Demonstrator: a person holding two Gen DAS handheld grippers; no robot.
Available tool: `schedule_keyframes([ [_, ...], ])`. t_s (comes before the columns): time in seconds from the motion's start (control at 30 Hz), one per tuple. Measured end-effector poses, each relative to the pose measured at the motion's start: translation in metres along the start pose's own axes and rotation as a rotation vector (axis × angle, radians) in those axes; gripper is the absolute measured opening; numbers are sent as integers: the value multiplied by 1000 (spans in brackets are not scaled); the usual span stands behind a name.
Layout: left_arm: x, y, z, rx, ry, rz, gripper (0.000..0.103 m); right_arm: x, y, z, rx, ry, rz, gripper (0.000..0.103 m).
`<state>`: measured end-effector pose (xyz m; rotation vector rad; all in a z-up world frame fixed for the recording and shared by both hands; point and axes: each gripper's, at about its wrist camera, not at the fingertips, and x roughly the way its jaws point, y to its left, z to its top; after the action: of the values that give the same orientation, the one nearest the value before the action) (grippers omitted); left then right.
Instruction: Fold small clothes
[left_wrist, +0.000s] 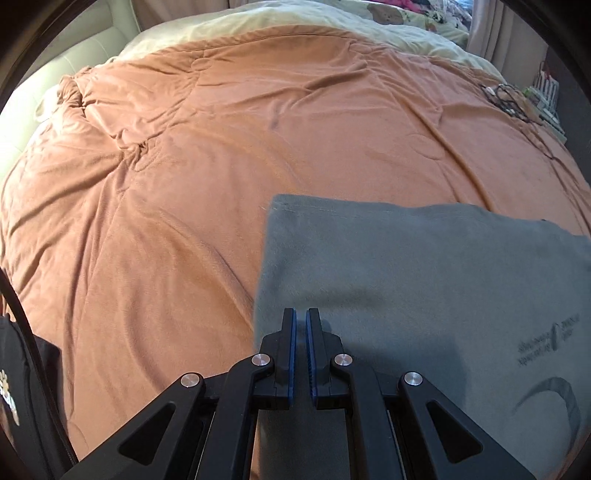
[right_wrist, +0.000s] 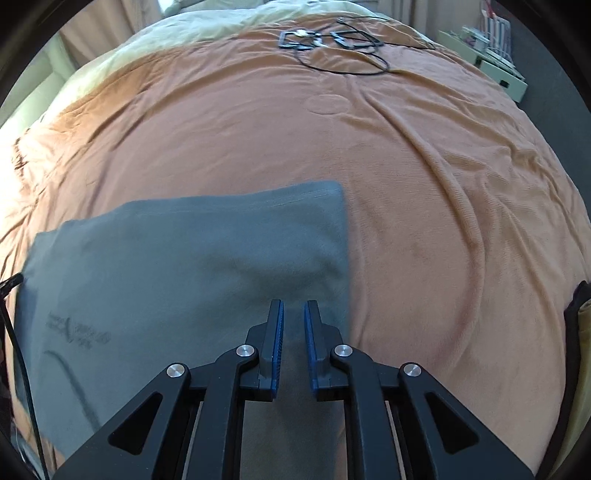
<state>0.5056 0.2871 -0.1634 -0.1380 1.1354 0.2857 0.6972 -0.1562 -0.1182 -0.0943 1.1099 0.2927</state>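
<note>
A grey garment (left_wrist: 424, 288) with a dark printed logo lies flat on the orange bedspread (left_wrist: 184, 184), folded into a rectangle. It also shows in the right wrist view (right_wrist: 184, 273). My left gripper (left_wrist: 301, 317) hovers over the garment's near left edge, its blue-padded jaws a narrow gap apart with nothing between them. My right gripper (right_wrist: 293, 308) hovers over the garment's near right edge, its jaws slightly apart and empty.
Black cables and small frames (right_wrist: 332, 44) lie at the far side of the bedspread (right_wrist: 424, 184). A cream sheet (left_wrist: 277, 18) covers the head of the bed. A dark bag (left_wrist: 22, 387) sits at the left edge. A shelf unit (right_wrist: 491, 55) stands at far right.
</note>
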Motion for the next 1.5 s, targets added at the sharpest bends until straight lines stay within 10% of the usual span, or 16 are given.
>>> schedule_keyframes([
  [0.3, -18, -7, -36, 3, 65, -47, 17, -13, 12, -35, -37, 76, 21, 12],
  [0.4, -19, -9, -57, -6, 88, -65, 46, -19, 17, -49, -37, 79, 42, 58],
  [0.47, -24, -12, -69, 2, 78, -50, 54, -27, 20, -58, -38, 69, 59, 66],
  [0.73, -47, -33, -116, 52, 70, -32, 73, -57, 42, -97, -51, 57, 63, 66],
  [1.5, -69, -45, -206, 33, 22, 25, 85, -74, 78, -191, -134, 69, -46, 66],
])
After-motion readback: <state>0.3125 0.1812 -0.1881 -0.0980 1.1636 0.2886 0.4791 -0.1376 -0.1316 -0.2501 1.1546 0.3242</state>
